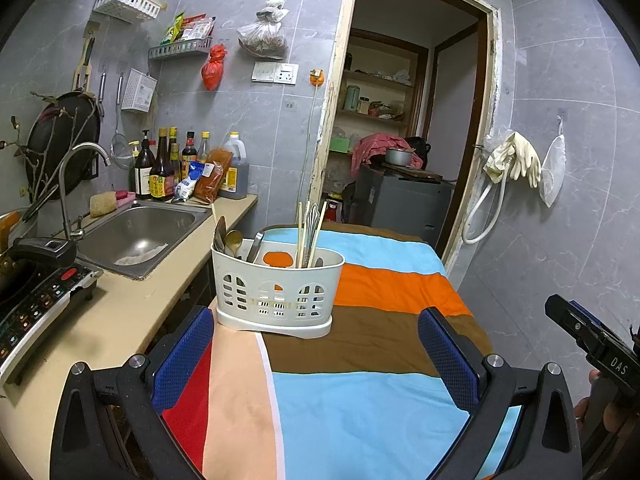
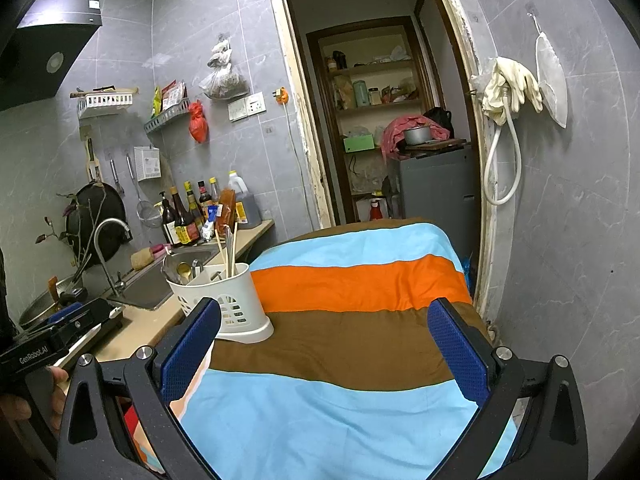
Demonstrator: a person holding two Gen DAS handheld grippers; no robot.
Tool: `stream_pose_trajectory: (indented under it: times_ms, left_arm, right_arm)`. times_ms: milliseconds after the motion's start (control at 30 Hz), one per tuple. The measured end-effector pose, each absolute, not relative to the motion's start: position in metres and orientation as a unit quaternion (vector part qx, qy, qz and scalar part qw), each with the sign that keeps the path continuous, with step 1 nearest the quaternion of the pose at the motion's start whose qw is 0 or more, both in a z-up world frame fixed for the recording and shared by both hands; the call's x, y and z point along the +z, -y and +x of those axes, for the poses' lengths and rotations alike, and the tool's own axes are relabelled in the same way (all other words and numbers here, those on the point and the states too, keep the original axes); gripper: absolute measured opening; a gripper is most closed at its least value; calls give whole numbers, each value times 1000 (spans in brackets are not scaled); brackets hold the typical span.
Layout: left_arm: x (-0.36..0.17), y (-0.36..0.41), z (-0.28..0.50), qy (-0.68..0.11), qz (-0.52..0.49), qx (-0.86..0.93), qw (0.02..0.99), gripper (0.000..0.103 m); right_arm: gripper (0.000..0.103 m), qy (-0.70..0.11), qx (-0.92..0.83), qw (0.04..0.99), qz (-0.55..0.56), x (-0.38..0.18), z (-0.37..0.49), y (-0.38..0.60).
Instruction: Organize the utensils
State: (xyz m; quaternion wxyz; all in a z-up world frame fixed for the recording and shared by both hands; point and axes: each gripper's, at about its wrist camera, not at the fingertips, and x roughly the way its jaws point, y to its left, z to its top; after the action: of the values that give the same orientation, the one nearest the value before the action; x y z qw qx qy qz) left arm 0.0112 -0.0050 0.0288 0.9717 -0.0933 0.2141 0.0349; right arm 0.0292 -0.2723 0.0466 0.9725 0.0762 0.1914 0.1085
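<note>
Lettering "DAS" is showing in white on the black body of the right gripper [image 1: 600,344] at the right edge of the left wrist view; "GenRobot.AI" is showing on the left gripper [image 2: 44,344], lower left of the right wrist view; bottle labels too small to read

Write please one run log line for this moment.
left gripper: open, empty | right gripper: open, empty | utensil caddy: upright on striped cloth | chopsticks, spoons: inside caddy
</note>
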Motion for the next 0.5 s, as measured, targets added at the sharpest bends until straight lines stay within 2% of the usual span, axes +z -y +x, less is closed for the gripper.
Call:
stream_pose_trajectory:
  times_ms: [500]
  left_arm:
    - [29,5,12,-214,-93,35,972,102]
  right_arm:
    - [101,-192,108,972,78,47,29,272]
